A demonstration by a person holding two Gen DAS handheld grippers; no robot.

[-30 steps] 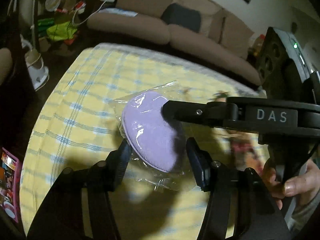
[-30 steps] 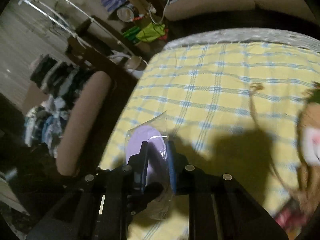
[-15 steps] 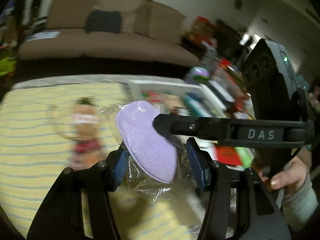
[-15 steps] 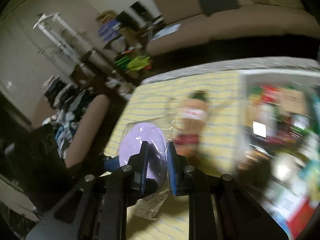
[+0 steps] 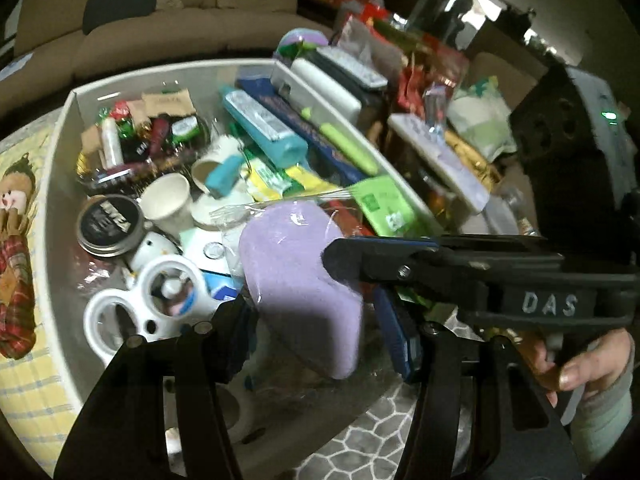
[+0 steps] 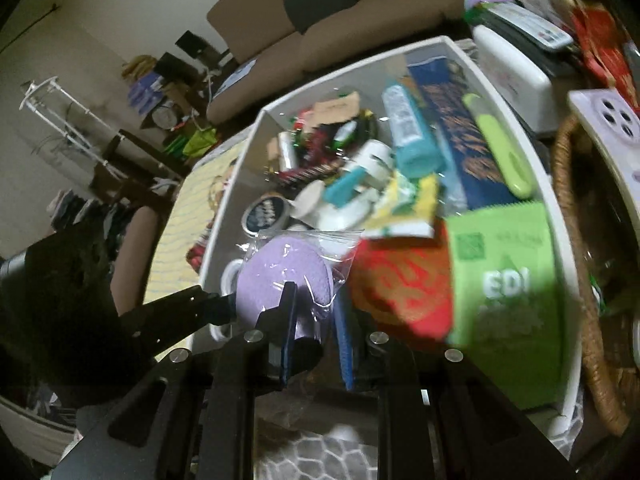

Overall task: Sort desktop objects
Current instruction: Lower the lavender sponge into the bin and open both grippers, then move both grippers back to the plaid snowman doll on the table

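Observation:
A round purple pad (image 5: 296,280) in a clear plastic bag hangs over a white box (image 5: 56,184) crammed with small items. My left gripper (image 5: 314,328) has the pad between its fingers, closed across its width. My right gripper (image 5: 340,260) reaches in from the right and is shut on the pad's edge. In the right wrist view the pad (image 6: 280,276) sits at my right gripper (image 6: 316,332), with the left gripper (image 6: 216,304) touching it from the left. Both hold it above the near end of the box (image 6: 236,200). A hand (image 5: 580,364) grips the right handle.
The box holds a black tin (image 5: 110,224), a paper cup (image 5: 168,200), tubes, a green packet (image 6: 504,288) and a red packet (image 6: 400,284). A doll (image 5: 16,216) lies on yellow checked cloth at left. A wicker basket (image 6: 568,208) and remotes (image 5: 352,68) crowd the right. A sofa (image 5: 160,28) stands behind.
Both grippers have swung together to the right with the bagged pad, from over the yellow cloth and the doll to over the white box. Neither grip has changed.

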